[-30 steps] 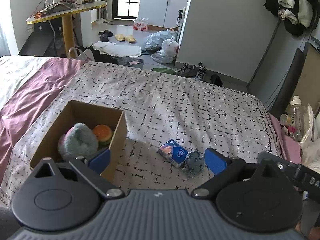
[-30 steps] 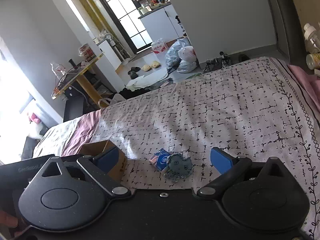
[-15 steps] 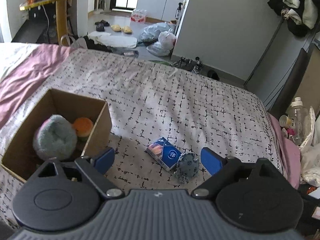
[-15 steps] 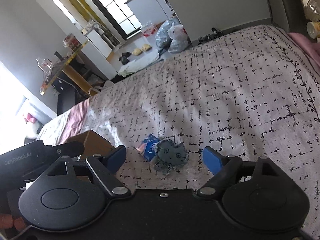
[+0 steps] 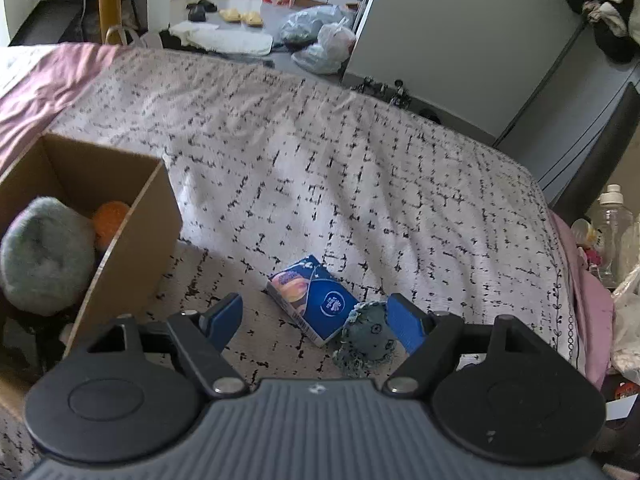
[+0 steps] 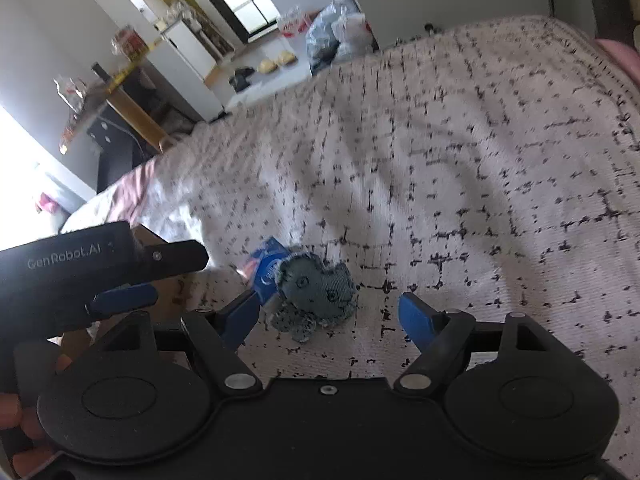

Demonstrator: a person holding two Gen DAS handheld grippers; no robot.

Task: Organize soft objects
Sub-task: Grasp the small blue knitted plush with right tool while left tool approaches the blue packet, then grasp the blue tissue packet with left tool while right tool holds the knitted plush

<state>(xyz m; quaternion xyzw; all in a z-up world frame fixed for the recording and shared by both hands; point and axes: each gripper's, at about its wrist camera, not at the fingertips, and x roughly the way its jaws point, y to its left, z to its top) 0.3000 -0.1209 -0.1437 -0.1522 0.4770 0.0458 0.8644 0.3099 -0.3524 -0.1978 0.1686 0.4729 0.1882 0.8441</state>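
a: right wrist view now, and the right gripper point(image 6: 328, 312) has dropped in close over the small blue-grey denim stuffed toy point(image 6: 314, 290). a second ago that toy sat well ahead of it; now it lies just in front of the gap between the blue pads, nearer the left pad.

b: jaws spread wide, nothing held?

a: wide apart, empty. the toy lies on the white bedspread with black dashes point(image 6: 480, 168), touching the blue printed tissue packet point(image 6: 264, 266) on its far-left side.

b: and the left wrist view?

a: the left gripper point(image 5: 316, 316) has shifted right too. its jaws are open and empty as well, and the brown cardboard box point(image 5: 132, 240) has slid toward the left edge of the picture. inside it sit a grey fuzzy plush ball point(image 5: 44, 252) and an orange soft ball point(image 5: 110, 224).

b: so two soft things are in and two are out.

a: that's how i'd judge it. both grippers have closed in on the same pair, and the right one looks lined up for the denim toy.

b: risk?

a: the packet touches the toy, so a closing left pad could catch its corner. whether the left gripper is after the packet, i can't say.
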